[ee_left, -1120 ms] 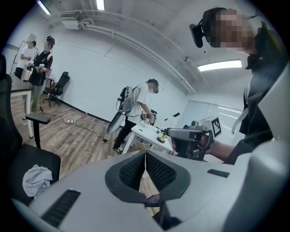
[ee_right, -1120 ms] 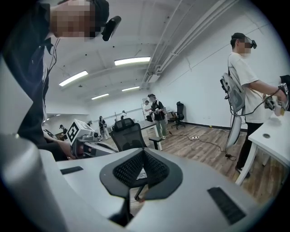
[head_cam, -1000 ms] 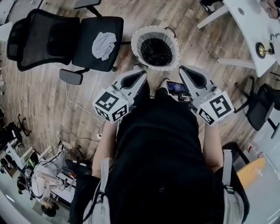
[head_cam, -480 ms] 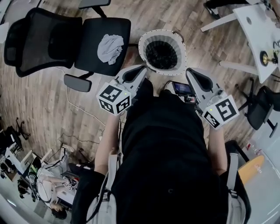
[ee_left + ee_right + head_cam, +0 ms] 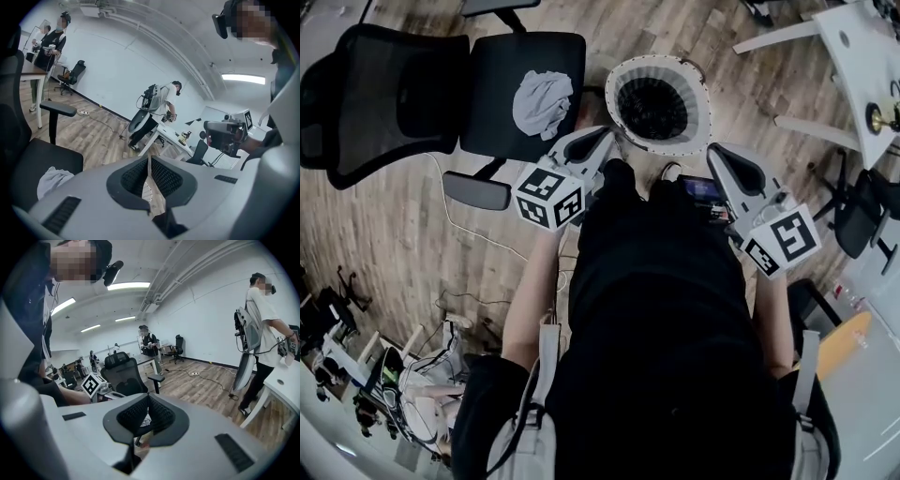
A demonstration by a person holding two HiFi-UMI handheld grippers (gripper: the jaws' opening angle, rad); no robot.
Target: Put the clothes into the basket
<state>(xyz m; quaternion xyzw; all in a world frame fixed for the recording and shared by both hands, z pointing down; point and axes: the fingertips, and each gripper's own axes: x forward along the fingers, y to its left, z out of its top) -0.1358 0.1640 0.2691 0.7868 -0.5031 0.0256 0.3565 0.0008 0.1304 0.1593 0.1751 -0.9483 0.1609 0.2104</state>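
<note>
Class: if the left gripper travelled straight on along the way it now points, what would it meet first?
The left gripper would probably first meet the near rim of the white basket, though depth is unclear.

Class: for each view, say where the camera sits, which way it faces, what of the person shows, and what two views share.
Head view: on the person's head, facing steeply down; torso, forearms, left gripper, right gripper, above chair, garment and basket.
Left gripper view: rides the left gripper, facing along its shut jaws across the room; right gripper at right.
Right gripper view: rides the right gripper, along its shut jaws toward the chair; left gripper's cube at left.
Shared: head and left gripper views show the garment.
</note>
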